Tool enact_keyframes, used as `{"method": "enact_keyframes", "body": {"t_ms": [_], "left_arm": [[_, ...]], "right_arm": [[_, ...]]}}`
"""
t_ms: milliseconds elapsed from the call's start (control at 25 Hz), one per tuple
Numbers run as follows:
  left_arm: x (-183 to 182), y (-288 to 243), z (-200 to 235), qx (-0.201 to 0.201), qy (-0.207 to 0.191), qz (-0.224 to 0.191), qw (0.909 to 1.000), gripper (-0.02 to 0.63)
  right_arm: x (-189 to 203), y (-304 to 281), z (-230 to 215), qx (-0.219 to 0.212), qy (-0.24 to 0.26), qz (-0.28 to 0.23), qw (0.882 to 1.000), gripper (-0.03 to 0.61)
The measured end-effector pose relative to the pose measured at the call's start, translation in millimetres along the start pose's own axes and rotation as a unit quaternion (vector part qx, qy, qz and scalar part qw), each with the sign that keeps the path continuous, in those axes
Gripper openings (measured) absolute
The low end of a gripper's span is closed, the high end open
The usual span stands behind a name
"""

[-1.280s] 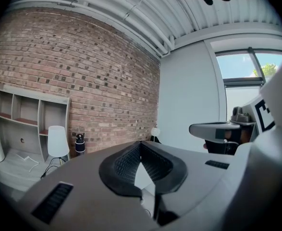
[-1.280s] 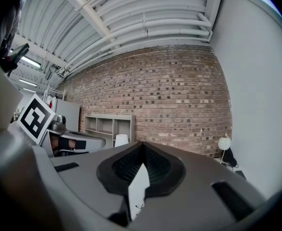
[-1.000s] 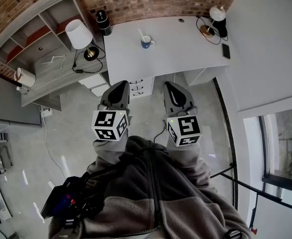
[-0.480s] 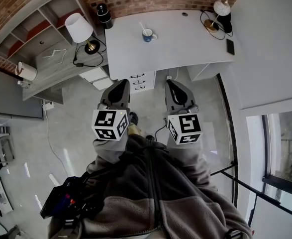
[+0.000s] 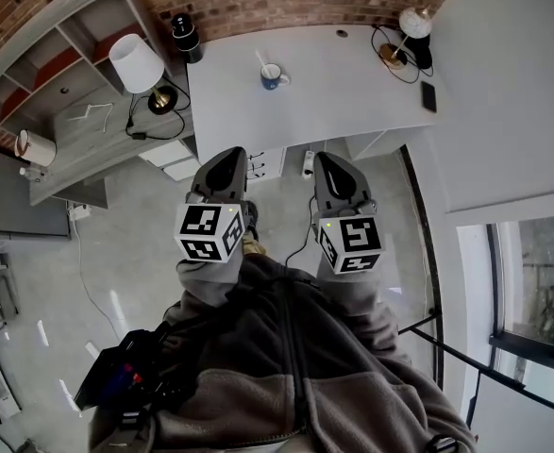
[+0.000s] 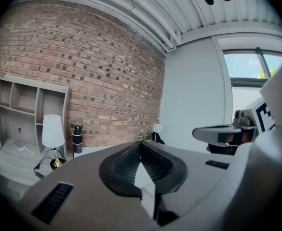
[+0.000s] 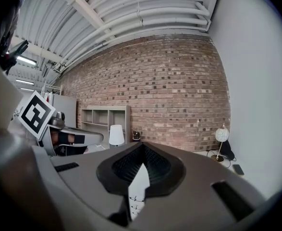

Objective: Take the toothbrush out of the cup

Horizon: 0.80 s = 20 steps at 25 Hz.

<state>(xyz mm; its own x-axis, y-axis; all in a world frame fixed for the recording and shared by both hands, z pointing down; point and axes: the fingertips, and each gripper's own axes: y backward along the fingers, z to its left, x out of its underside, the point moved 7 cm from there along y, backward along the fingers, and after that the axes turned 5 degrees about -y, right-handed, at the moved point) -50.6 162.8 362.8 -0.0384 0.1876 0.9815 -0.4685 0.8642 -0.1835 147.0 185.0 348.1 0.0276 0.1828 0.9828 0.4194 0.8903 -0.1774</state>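
A blue cup [image 5: 274, 76] stands on the white desk [image 5: 352, 92] near its back left, with a white toothbrush [image 5: 263, 61] leaning out of it. Both grippers are held close to the person's body, well short of the desk and over the floor. My left gripper [image 5: 222, 159] is shut with nothing in it, and its jaws meet at the tip [image 6: 141, 143]. My right gripper [image 5: 331, 163] is likewise shut and empty [image 7: 141, 146]. The cup does not show in either gripper view.
A white-shaded lamp [image 5: 133, 64] and cables sit on the grey side unit [image 5: 78, 130] at left, below open shelves. A black bottle [image 5: 184, 36] stands by the brick wall. A globe lamp [image 5: 411, 25] and a phone [image 5: 428, 96] lie at the desk's right end. Drawers [image 5: 265, 165] sit under the desk.
The room has shifted a little in the head view as the person moves. Both grippers keep their place in front of the body and stay shut.
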Motion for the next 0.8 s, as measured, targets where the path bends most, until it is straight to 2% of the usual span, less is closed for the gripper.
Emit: {"method": "enact_keyframes", "body": {"t_ms": [400,800], "left_arm": [[-23.4,-76.8,62.9,0.002,0.0,0.003,1.0,0.005],[-18.7,-135.1,142.1,0.001,0.017,0.034,0.9993,0.005]], "right_arm": [[-22.3,-98.5,-24.0,-0.001,-0.003,0.008,1.0,0.002],[-22.9,-199.0,-19.8,0.004,0.005,0.047,0.999,0.002]]}}
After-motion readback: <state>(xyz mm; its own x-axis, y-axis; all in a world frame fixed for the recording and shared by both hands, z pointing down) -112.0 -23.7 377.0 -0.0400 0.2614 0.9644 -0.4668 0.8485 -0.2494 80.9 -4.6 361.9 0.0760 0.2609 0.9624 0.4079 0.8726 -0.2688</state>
